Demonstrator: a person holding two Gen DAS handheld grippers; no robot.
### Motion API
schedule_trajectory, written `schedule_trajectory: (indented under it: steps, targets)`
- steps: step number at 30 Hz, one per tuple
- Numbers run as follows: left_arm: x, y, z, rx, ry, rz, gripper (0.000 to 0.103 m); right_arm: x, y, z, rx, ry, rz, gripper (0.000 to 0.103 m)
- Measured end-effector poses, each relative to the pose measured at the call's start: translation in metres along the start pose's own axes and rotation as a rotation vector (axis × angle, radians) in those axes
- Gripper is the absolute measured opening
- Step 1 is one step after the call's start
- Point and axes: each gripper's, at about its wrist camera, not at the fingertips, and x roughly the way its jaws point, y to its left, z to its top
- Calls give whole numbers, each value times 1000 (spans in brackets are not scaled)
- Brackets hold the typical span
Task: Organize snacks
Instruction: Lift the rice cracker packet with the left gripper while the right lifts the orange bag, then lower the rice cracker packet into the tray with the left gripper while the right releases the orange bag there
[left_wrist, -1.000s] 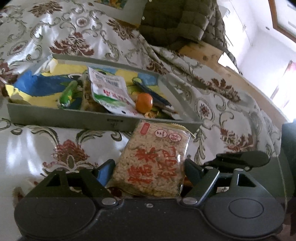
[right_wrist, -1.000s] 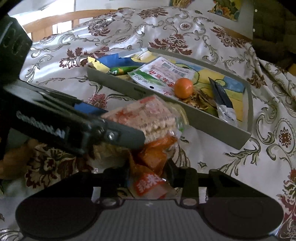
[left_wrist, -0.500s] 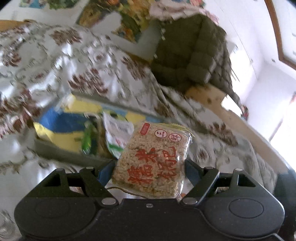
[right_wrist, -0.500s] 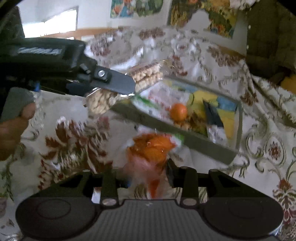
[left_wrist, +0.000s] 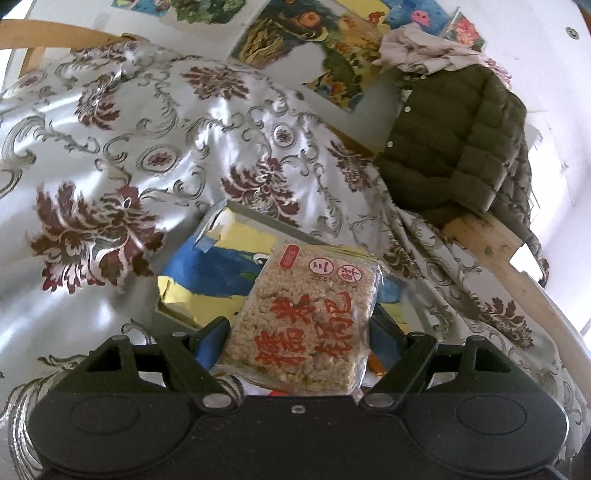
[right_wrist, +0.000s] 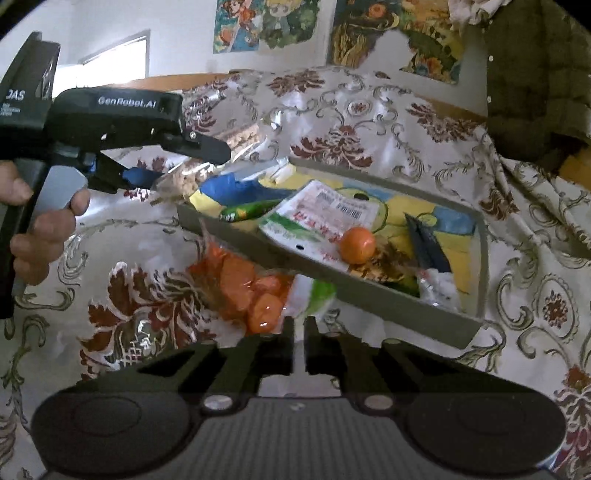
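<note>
My left gripper (left_wrist: 299, 328) is shut on a clear pack of puffed rice cake (left_wrist: 306, 317) with red characters, held in the air above the near left end of the grey tray (left_wrist: 177, 314). It also shows in the right wrist view (right_wrist: 192, 147), over the tray's left corner. My right gripper (right_wrist: 298, 325) is shut on the edge of a bag of orange snacks (right_wrist: 240, 280), which hangs in front of the tray's near wall (right_wrist: 332, 273). The tray holds a white and green packet (right_wrist: 325, 218), a small orange ball (right_wrist: 357, 239), a green tube (right_wrist: 247, 210) and a dark sachet (right_wrist: 424, 240).
The floral tablecloth (left_wrist: 110, 166) covers the table all round the tray. An olive padded jacket (left_wrist: 454, 147) hangs on a wooden chair at the back right. Posters (right_wrist: 269, 22) hang on the wall behind.
Both grippers have risen. The left has carried the rice cake up and over the tray's left end. The right has lifted the orange bag off the cloth, its jaws closer together.
</note>
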Motion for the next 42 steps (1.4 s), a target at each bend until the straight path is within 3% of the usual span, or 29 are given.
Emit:
schedule_trajectory:
  steps: [1,2,5,12,15,19,22,23,26,33,36,42]
  targets:
    - [2,1,0,-2,5,5,82,4,3,0,-2,2,17,52]
    - [3,2,-1,-5,9,10,82,7,6,1,-10,-2,32,66]
    - [5,5,-2,-13,12,16,82,21,23,5,-79,-4,27,71]
    - [13,7,1,25,1,43,82,66,61,10,-279,14,-45,71]
    - [19,10,3,32,5,64,82,79,66,11,-294,16,-56,72]
    - [26,14,7,32,8,84,82,83,58,15,-245,21,-36,49]
    - [29,17,10,22,5,91,81,78,58,14,-262,12,-39,46]
    - [29,18,11,21,2,93,77,76,60,13,-276,7,-42,46]
    - [30,19,16,28,10,78,53,62,70,14,-320,-24,-40,46]
    - [37,15,14,74,8,115,54,27,76,28,-339,-101,-67,46]
    - [37,24,18,18,3,104,59,19,74,36,-357,-143,-108,46]
    - [35,40,23,-83,-2,96,65,47,62,46,-370,-148,-176,46]
